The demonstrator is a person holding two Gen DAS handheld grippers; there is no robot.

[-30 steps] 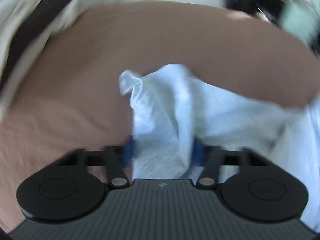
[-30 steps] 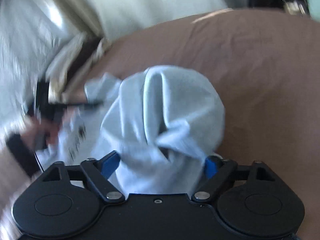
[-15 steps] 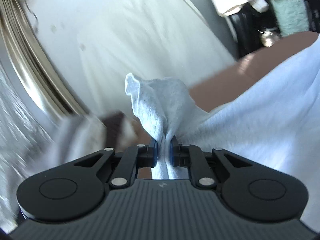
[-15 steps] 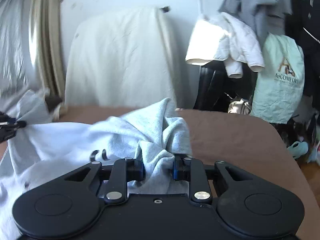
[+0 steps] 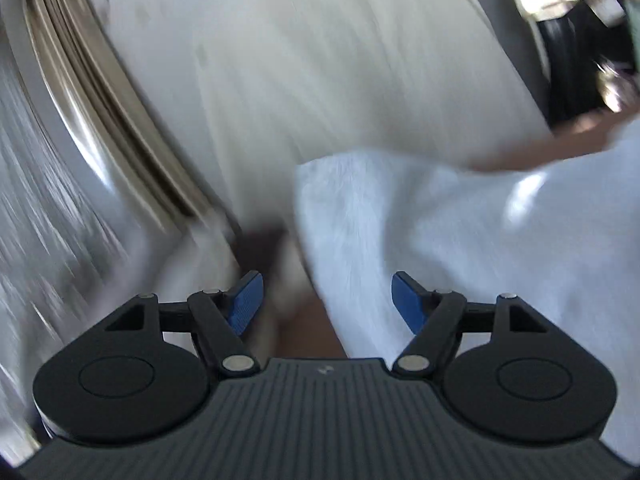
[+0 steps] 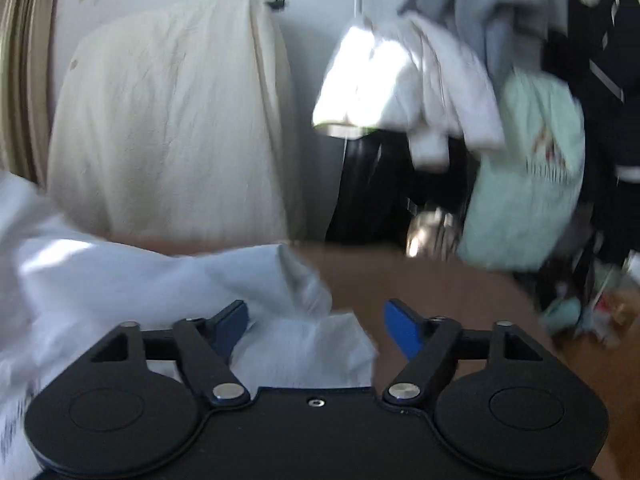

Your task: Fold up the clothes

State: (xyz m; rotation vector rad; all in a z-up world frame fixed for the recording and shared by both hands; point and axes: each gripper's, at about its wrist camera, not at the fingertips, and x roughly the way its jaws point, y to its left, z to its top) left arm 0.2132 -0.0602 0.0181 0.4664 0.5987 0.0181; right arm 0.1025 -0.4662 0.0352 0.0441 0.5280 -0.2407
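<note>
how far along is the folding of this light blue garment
Early on. Nothing reads as done: the light blue garment lies rumpled on the brown surface, with no neat fold visible. In hand: nothing, since the left gripper and right gripper are both open, with cloth loose between the fingers. Left: regrasp, flatten and fold.

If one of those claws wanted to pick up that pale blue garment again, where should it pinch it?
Probably the bunched corner of the pale blue garment lying between the open fingers of the right gripper. It stands up from the brown surface in thick folds, so closing straight ahead from the near side should catch it; flatter areas offer little to pinch.
</note>
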